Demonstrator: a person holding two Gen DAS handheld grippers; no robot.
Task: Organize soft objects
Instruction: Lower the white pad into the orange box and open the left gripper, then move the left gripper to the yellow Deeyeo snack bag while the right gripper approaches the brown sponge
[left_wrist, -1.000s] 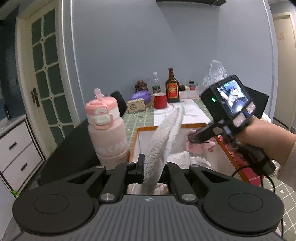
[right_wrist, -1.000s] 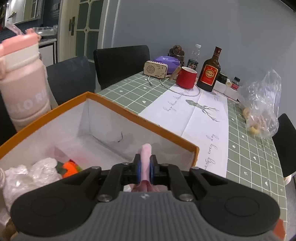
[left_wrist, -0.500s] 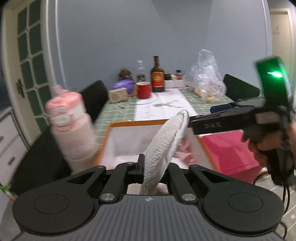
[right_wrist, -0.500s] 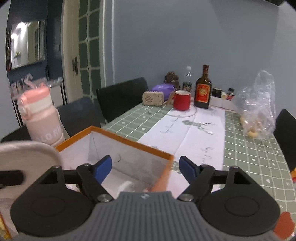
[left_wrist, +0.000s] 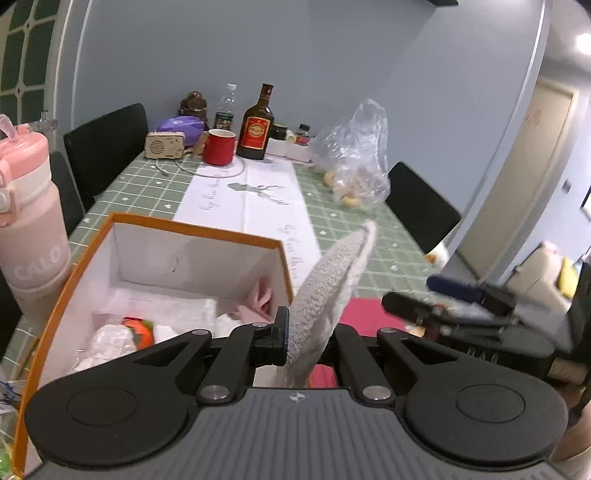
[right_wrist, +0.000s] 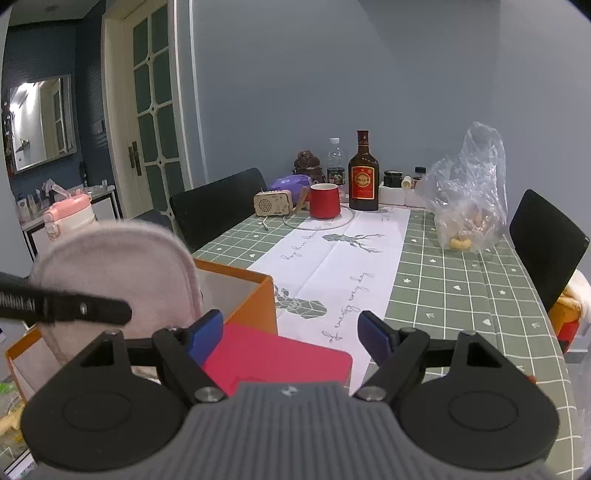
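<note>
My left gripper (left_wrist: 306, 334) is shut on a pale fuzzy cloth (left_wrist: 332, 280) that sticks up from its fingers, beside the right wall of the orange-rimmed white box (left_wrist: 192, 230). The same cloth (right_wrist: 122, 269) shows in the right wrist view, with the left gripper's finger (right_wrist: 66, 304) across it. Inside the box lie a pink cloth (left_wrist: 258, 299), white crumpled material (left_wrist: 110, 338) and an orange-and-green item (left_wrist: 138, 328). My right gripper (right_wrist: 291, 334) is open and empty above a red book (right_wrist: 273, 363), right of the box (right_wrist: 258, 295).
A pink bottle (left_wrist: 26, 229) stands left of the box. At the table's far end are a red mug (right_wrist: 324, 200), a dark bottle (right_wrist: 364, 179), a small radio (right_wrist: 272, 203) and a clear plastic bag (right_wrist: 467, 199). Black chairs (right_wrist: 218, 205) flank the green checked table (right_wrist: 454, 291).
My right gripper let go of the pink cloth, opened and drew back out of the box to the right, over the red book. My left gripper swung right with the fuzzy cloth.
</note>
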